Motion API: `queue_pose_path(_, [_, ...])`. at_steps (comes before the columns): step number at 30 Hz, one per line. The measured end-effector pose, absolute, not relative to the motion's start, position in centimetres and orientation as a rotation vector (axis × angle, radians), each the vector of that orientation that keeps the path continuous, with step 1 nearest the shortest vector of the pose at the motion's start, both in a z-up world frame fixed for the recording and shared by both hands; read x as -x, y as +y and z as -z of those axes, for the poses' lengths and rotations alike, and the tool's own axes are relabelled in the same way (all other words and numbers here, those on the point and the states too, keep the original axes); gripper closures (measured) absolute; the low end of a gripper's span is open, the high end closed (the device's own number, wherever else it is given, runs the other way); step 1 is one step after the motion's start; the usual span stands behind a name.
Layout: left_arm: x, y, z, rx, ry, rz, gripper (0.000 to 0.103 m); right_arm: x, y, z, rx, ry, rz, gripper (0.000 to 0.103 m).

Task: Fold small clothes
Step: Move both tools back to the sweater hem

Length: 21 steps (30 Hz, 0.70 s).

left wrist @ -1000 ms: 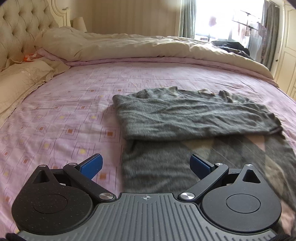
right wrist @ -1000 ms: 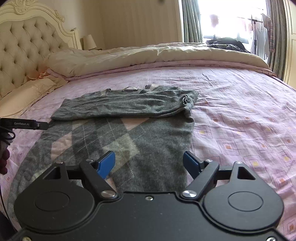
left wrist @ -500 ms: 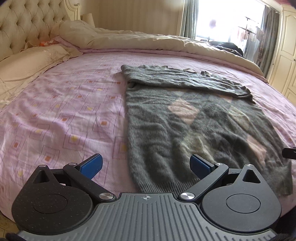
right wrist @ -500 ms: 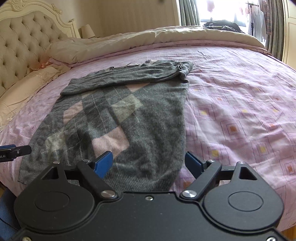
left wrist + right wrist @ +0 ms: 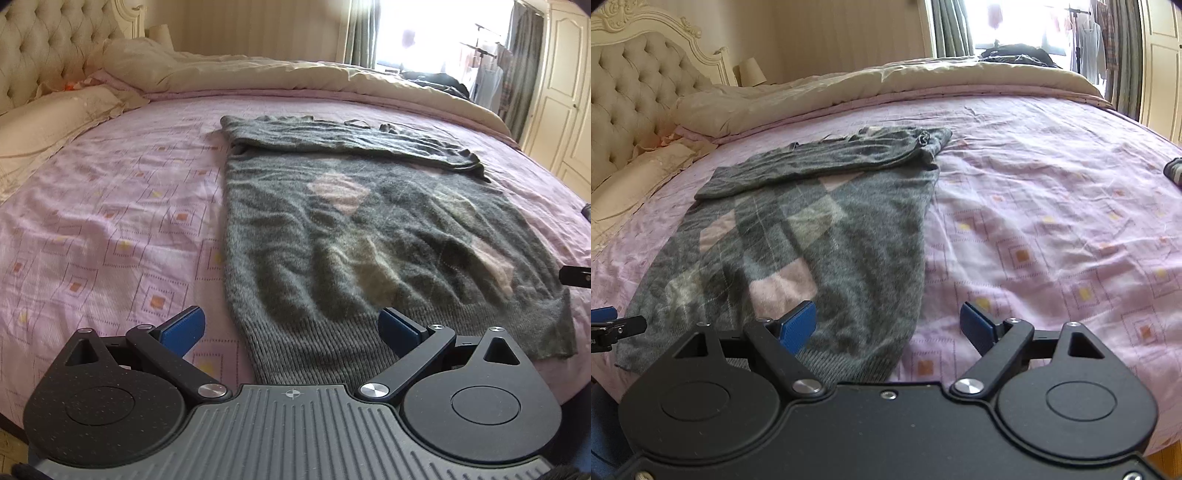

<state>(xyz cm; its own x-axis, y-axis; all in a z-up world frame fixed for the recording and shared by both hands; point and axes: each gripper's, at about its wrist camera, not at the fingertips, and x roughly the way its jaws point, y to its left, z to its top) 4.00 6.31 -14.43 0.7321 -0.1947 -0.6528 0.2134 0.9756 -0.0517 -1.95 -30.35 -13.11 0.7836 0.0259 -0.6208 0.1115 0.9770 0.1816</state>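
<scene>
A grey sweater (image 5: pixel 369 236) with pale pink and beige diamonds lies flat on the pink patterned bedsheet (image 5: pixel 110 221). Its sleeves are folded across the far end (image 5: pixel 343 142). It also shows in the right wrist view (image 5: pixel 812 236). My left gripper (image 5: pixel 291 328) is open and empty, just above the ribbed hem at the sweater's near left corner. My right gripper (image 5: pixel 888 323) is open and empty over the hem's near right corner. The left gripper's tip shows at the left edge of the right wrist view (image 5: pixel 613 326).
A beige duvet (image 5: pixel 295 79) is bunched along the far side of the bed. Pillows (image 5: pixel 44 122) and a tufted headboard (image 5: pixel 48 48) are at the left. Dark clothes (image 5: pixel 1015 53) lie by the window. The bed's near edge is just below both grippers.
Both grippers have pulled back from the folded sleeves to the sweater's hem at the near edge of the bed. Both stayed open. The sweater has not moved.
</scene>
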Motion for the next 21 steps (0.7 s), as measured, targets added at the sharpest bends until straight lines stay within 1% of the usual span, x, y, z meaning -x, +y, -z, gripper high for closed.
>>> queue_pose_path(5, [-5.8,6.0,14.3,-0.035,0.701,0.211,0.001,-2.4,-31.6,12.3,-0.139,0.64,0.076,0.017])
queue_pose_path(8, [-7.0,5.9,15.7,-0.049,0.753,0.194,0.001,-5.6,-33.1,12.2,-0.125,0.636,0.113,0.017])
queue_pose_path(9, [-7.3,5.9,16.3,-0.052,0.785,0.188,0.0,-7.0,-33.7,12.3,-0.115,0.636,0.131,0.017])
queue_pose_path(10, [-6.9,5.8,16.5,-0.066,0.751,0.185,0.0,-8.2,-34.1,12.4,-0.102,0.639,0.149,0.017])
queue_pose_path(16, [-6.4,5.9,16.6,-0.055,0.741,0.171,0.0,-15.0,-36.0,13.5,-0.05,0.671,0.229,0.017])
queue_pose_path(21, [-6.6,5.9,16.5,-0.054,0.744,0.17,0.0,-17.5,-36.5,15.0,-0.056,0.714,0.233,0.017])
